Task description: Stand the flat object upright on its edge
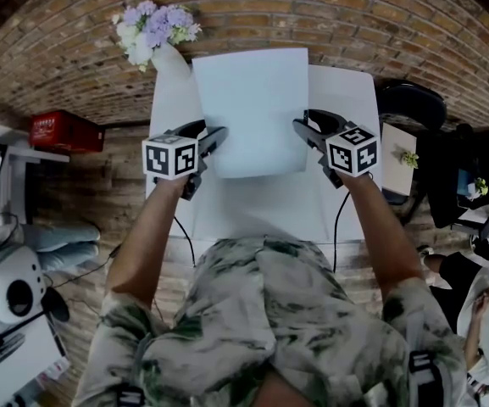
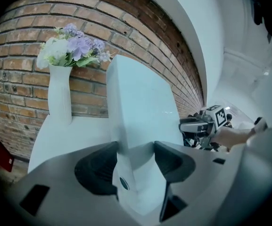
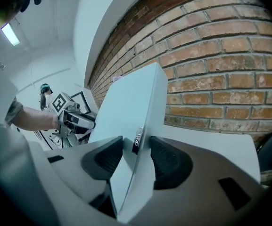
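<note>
The flat object [image 1: 252,108] is a pale blue-white board, raised from the white table [image 1: 346,91] and tilted up toward the brick wall. My left gripper [image 1: 213,136] is shut on its left edge and my right gripper [image 1: 305,125] on its right edge, both near the lower corners. In the left gripper view the board [image 2: 140,98] runs between the dark pads of the left gripper [image 2: 135,149]. Beyond it is the right gripper [image 2: 197,126]. In the right gripper view the board's thin edge [image 3: 136,140] sits between the pads of the right gripper [image 3: 136,144].
A white vase of purple and white flowers [image 1: 155,32] stands at the table's far left corner, close behind the board. A red crate [image 1: 64,131] sits on the floor to the left. A black chair [image 1: 409,100] is at the table's right.
</note>
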Demonstrator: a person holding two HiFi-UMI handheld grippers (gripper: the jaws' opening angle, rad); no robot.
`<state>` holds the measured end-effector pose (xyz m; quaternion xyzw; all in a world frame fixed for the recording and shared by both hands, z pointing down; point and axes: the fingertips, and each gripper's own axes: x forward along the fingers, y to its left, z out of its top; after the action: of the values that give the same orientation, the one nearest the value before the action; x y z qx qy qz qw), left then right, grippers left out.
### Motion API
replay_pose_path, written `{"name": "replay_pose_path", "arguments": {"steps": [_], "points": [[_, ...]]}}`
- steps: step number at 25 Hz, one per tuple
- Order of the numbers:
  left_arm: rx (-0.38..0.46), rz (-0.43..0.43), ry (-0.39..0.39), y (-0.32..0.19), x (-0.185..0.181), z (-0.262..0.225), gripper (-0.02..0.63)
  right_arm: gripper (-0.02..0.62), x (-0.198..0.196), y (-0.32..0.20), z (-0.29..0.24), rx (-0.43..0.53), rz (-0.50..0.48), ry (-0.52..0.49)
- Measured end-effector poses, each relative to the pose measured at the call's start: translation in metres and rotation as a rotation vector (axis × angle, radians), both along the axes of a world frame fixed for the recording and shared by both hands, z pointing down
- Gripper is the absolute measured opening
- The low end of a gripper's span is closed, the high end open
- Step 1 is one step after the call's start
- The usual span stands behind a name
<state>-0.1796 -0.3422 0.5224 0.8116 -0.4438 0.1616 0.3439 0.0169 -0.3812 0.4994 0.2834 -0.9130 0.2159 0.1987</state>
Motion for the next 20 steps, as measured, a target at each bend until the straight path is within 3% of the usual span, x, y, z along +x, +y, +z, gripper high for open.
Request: {"name": "replay_pose_path", "arguments": {"steps": [8, 20], "points": [[0.060, 0.031, -0.117, -0.043, 0.008, -0.013, 0.261, 0.197, 0.009, -0.036, -0.002, 0.073, 0.020, 0.019], [0.158, 0.058, -0.208, -0.108, 0.022, -0.015, 0.261, 0.184, 0.023, -0.097, -0.003, 0.197, 0.022, 0.091]]}}
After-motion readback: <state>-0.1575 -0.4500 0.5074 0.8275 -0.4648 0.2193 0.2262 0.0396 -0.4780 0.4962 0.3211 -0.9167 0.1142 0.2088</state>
